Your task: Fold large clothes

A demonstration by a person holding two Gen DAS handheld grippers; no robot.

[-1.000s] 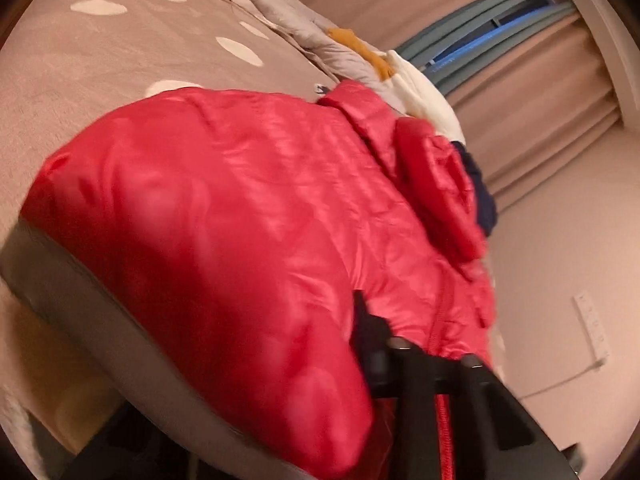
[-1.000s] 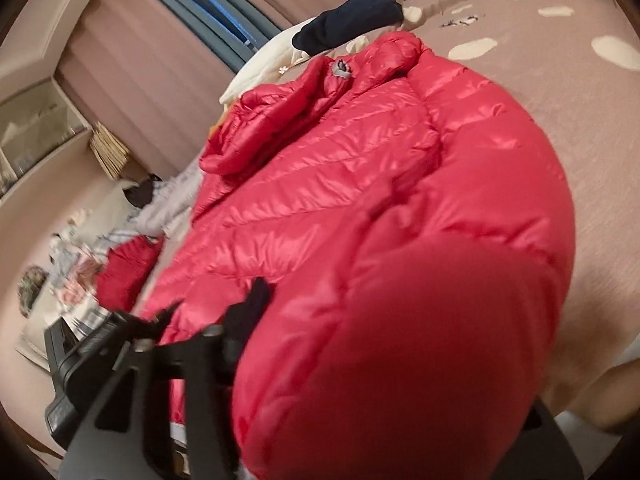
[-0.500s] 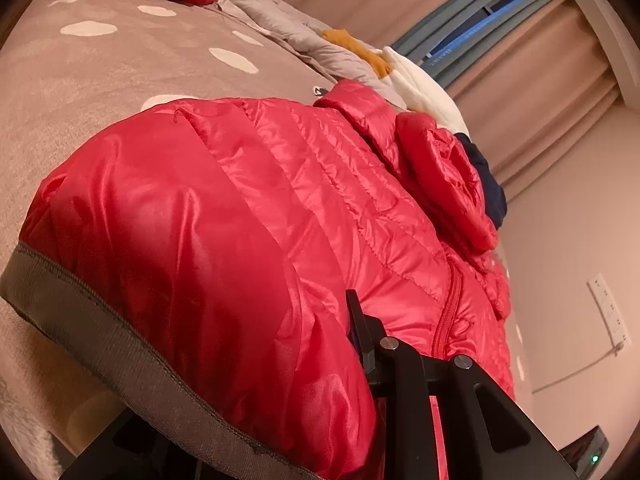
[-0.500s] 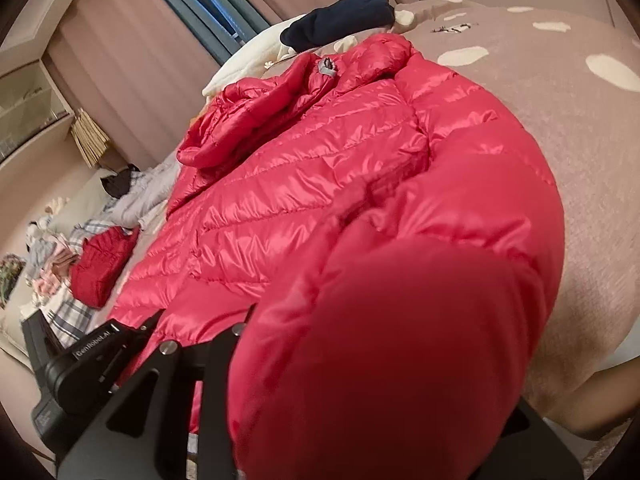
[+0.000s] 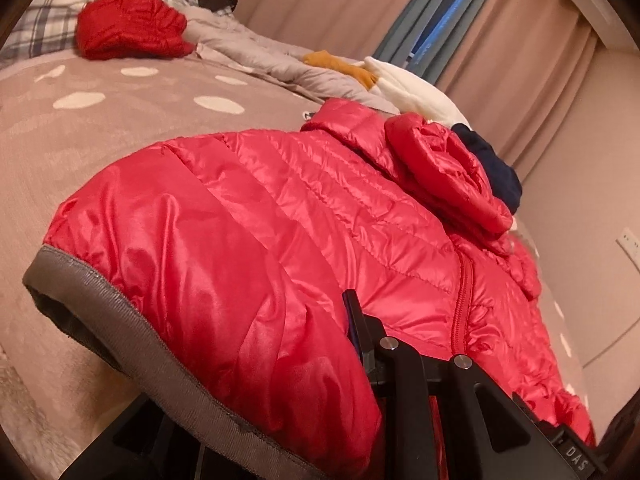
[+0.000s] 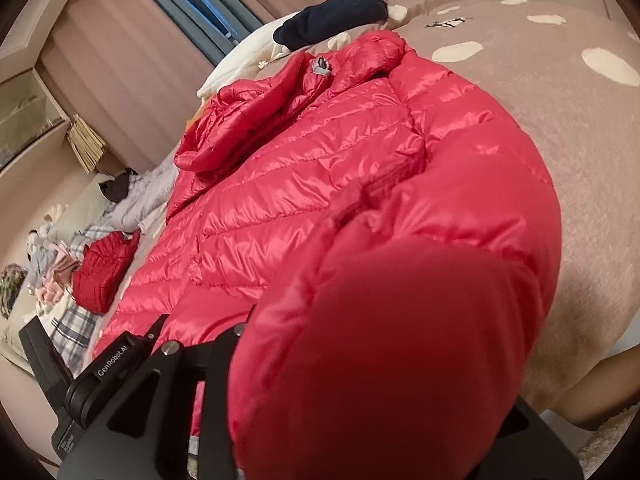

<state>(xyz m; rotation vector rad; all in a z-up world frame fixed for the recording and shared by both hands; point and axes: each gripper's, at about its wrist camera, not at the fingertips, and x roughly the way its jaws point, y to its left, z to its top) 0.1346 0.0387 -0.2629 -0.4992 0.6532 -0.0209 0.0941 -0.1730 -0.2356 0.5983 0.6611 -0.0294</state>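
Observation:
A red quilted puffer jacket [image 5: 320,208] lies spread on the bed, hood [image 5: 448,168] at the far end. It also fills the right wrist view [image 6: 304,184]. My left gripper [image 5: 320,364] is shut on the jacket's near left part, by a sleeve with a grey cuff [image 5: 132,344]. The fabric drapes over the fingers and hides one. My right gripper [image 6: 288,380] is shut on the jacket's near right part. Puffy red fabric bulges over it and hides its right finger.
The bed has a taupe blanket with white spots [image 5: 120,120]. A folded red garment [image 5: 132,26], grey bedding, mustard, white and navy clothes [image 5: 492,164] lie along the far side. Curtains and a window stand behind. The left gripper's body [image 6: 48,364] shows in the right wrist view.
Both grippers have drawn back and tilted, still holding the jacket. More of the bed and the far clothes pile shows now. The jacket lies flatter and more spread out.

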